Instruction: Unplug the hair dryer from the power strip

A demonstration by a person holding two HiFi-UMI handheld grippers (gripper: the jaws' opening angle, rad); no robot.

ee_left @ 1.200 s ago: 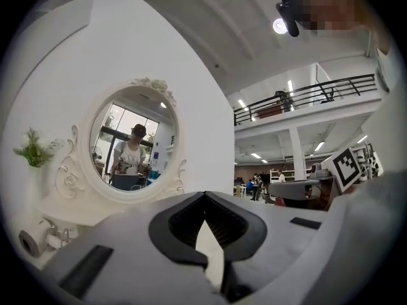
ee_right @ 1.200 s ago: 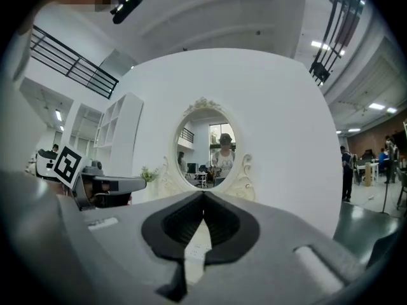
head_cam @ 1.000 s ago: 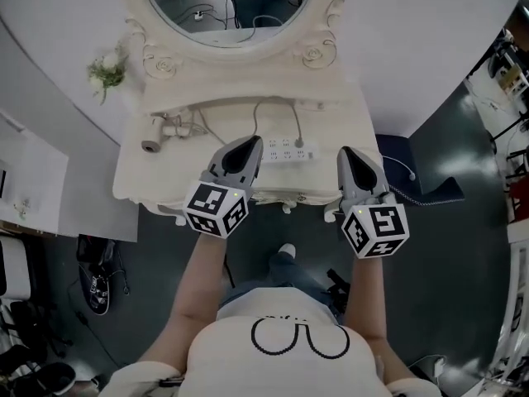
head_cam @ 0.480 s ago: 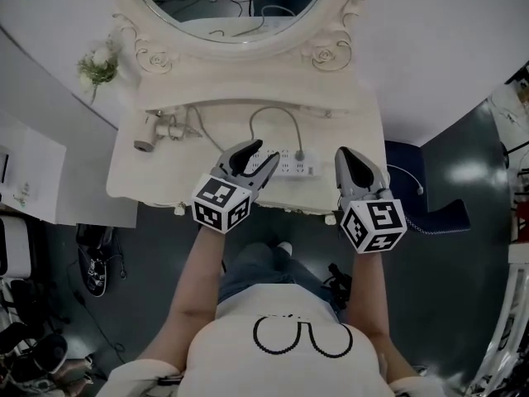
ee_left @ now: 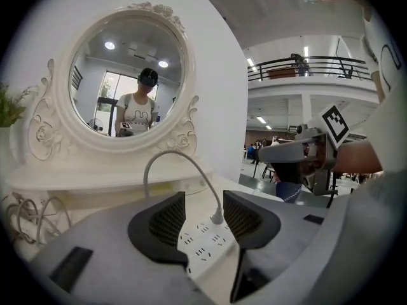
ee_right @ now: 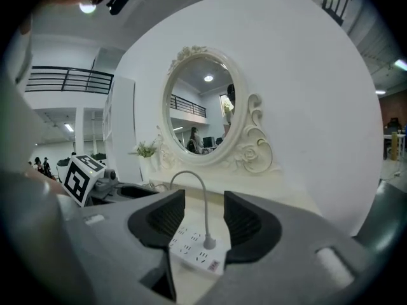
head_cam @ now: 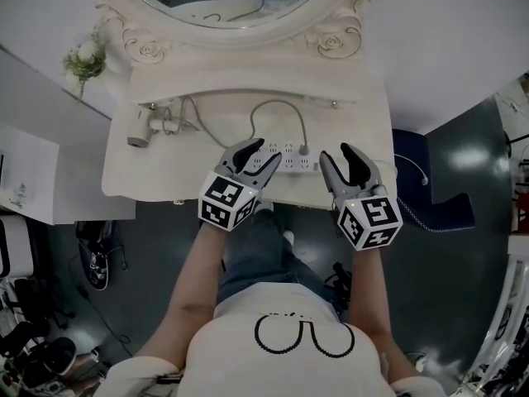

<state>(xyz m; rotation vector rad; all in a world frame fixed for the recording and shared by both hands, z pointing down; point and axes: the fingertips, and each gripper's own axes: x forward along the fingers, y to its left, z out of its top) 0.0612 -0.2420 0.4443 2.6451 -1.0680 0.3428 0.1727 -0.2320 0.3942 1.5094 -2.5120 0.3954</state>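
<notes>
Head view: power strip [head_cam: 296, 162] between left tool [head_cam: 258, 159], right tool [head_cam: 339, 160], jaws opening

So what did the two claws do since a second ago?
Both came down toward the power strip. The left claw and right claw were shut and are opening now, with the strip seen between their jaws, nothing pinched. The plug stays in the strip, and the hair dryer has not moved.

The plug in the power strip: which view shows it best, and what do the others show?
The right gripper view: the plug stands close and whole. The left gripper view shows the plug farther along the power strip. Head view: the plug, tiny, from above.
</notes>
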